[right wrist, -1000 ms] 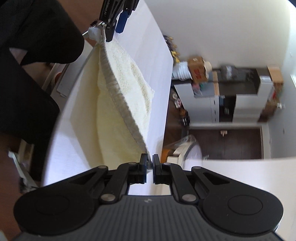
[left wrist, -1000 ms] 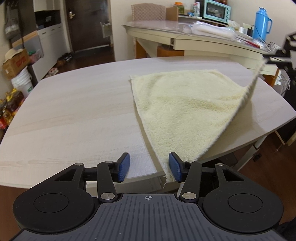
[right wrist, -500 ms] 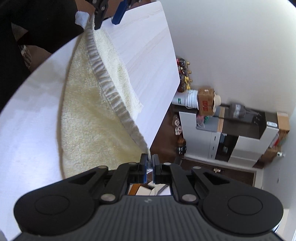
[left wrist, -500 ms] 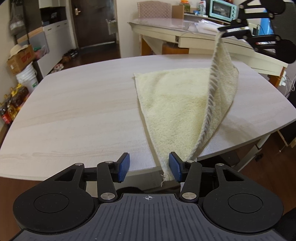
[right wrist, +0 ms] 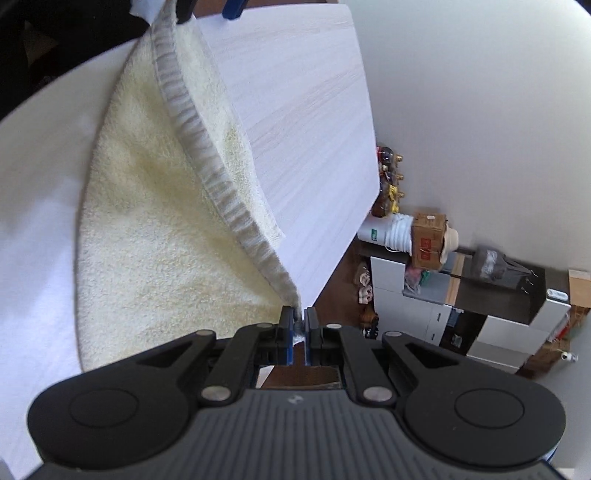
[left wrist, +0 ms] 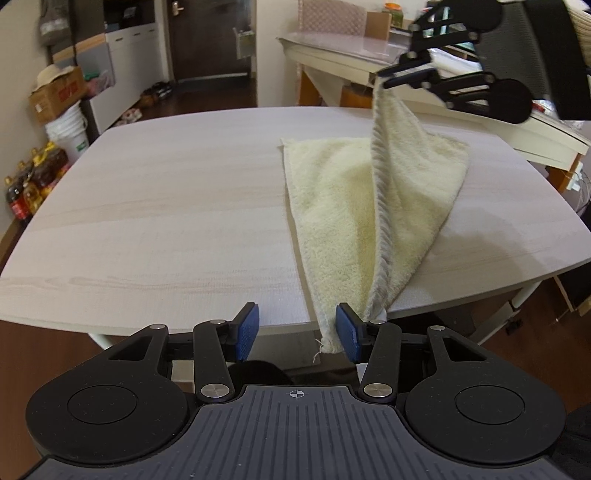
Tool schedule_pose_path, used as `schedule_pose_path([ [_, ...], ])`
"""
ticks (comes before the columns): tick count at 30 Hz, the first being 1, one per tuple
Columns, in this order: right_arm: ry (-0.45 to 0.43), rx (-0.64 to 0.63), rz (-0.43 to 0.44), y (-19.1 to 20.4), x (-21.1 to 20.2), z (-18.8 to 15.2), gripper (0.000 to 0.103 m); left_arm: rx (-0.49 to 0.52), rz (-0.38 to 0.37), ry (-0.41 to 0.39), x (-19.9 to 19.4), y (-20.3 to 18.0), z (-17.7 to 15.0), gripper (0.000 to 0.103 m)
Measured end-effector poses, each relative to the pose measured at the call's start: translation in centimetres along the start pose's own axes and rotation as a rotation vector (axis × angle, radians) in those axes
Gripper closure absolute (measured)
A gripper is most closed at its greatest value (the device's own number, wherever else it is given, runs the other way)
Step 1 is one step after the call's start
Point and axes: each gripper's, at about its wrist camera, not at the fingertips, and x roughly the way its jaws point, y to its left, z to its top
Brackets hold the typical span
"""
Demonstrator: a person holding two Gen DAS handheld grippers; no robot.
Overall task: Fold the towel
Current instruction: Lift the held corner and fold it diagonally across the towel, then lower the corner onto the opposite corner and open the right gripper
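A pale yellow towel [left wrist: 332,206] lies on the light wooden table [left wrist: 166,203]. My right gripper [left wrist: 384,77] is shut on one far corner and holds it up over the towel, so the ribbed hem [left wrist: 380,221] runs taut down to the near table edge. In the right wrist view that corner sits pinched in the right gripper [right wrist: 299,325], with the towel [right wrist: 155,221] draping below. My left gripper [left wrist: 297,332] stands open at the near edge. The towel's near corner [left wrist: 327,341] hangs just inside its right pad [left wrist: 347,336], unpinched. The left gripper [right wrist: 207,9] shows at the top of the right wrist view.
A second table [left wrist: 332,48] with clutter stands behind. White buckets [left wrist: 70,129], a cardboard box [left wrist: 55,96], bottles [left wrist: 33,173] and cabinets [left wrist: 122,55] line the left wall. A person's dark clothing [right wrist: 55,44] is beside the table. The table's left half [left wrist: 129,221] is bare wood.
My right gripper has carried the lifted towel corner from the far right edge leftward over the towel, raising a steeper fold. The left gripper has stayed at the near edge, still open.
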Motion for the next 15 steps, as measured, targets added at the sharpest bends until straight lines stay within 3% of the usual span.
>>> schedule_pose_path([
  [15, -0.088, -0.067, 0.088, -2.1, 8.5, 2.0, 0.096, -0.056, 0.034, 0.034, -0.3, -0.4, 0.3, 0.052],
])
